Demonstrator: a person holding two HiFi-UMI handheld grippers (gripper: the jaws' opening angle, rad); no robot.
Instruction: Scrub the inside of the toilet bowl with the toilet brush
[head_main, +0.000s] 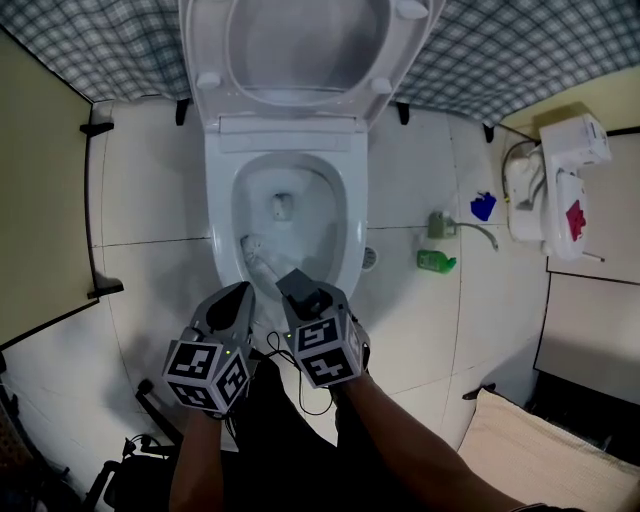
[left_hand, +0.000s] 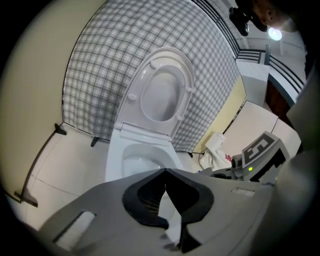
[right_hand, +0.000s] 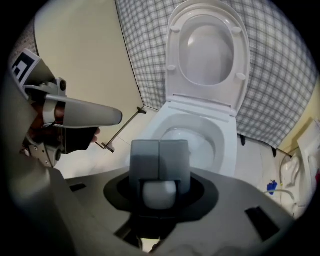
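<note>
White floor tiles (head_main: 150, 190) surround the toilet (head_main: 222, 190). Head view: the brush (head_main: 262, 256) head lies inside the toilet's bowl, front left, just ahead of the right gripper (head_main: 297, 283). Its own view shows the left gripper (left_hand: 165, 172) closed on nothing. Right gripper view: jaws clamped on the brush's white handle.

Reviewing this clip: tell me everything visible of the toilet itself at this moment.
The toilet is white and glossy, ceramic by its look. It stands on pale floor tiles in front of a checked cloth. Its seat and lid are raised together and lean back. The oval bowl is open, with a small drain opening at its bottom. The pale head of the toilet brush sits inside at the near-left wall, and its handle runs back to the right gripper.
</note>
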